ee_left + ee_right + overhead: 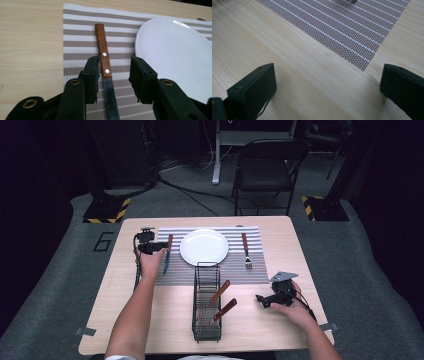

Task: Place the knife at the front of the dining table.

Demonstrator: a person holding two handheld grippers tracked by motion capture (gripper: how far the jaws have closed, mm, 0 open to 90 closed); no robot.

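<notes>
A: Where's the knife (105,62)?

B: Flat on the striped placemat (75,43), wooden handle pointing away, blade running back between the left gripper (113,75) jaws. The jaws stand partly apart; the left pad sits right against the handle's edge, the right pad is clear of it, so nothing is clamped.

A: What's beside it?

B: The white plate (175,55), just to its right on the same mat. In the high view a fork (246,250) lies on the far side of the plate, also on the mat.

A: And nearer the person?

B: A black wire caddy (206,305) stands at the mat's near edge, with two wooden-handled utensils (220,302) leaning in it. It sits between the two hands.

A: The right gripper (327,90)?

B: Over bare table (299,70) near the mat's corner, jaws wide, nothing between them.

A: Any writing?

B: A "6" (103,241) marked on the floor left of the table.
</notes>
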